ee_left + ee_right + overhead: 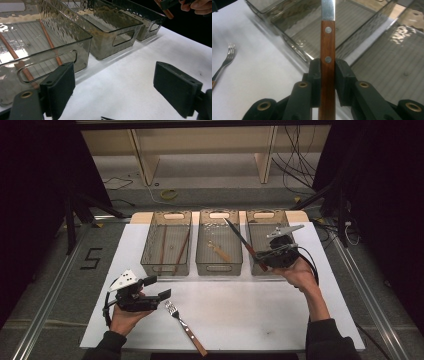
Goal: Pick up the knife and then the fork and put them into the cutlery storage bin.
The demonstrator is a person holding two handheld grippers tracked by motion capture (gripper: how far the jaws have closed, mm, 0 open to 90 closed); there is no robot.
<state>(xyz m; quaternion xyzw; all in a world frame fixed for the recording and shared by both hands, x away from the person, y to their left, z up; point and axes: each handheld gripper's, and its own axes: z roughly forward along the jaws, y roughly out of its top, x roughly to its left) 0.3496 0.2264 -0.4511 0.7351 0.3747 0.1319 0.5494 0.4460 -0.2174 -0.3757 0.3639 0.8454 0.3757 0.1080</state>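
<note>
A: Which way does the knife (243, 243) point?
B: Blade up and away to the left, over the middle and right bins; its wooden handle is clamped between the jaws of the right gripper (272, 254), above the right bin (253, 239).
A: Count?
B: One knife, one fork (185, 327), three bins, two chopsticks (162, 247) in the left bin (146, 251).
A: The left gripper (157, 288)?
B: Jaws wide, empty, beside the fork on the white surface (260, 310).

High view looks down from above on the bench (240, 310); both gripper views sit low, sharing the bins (112, 30).
</note>
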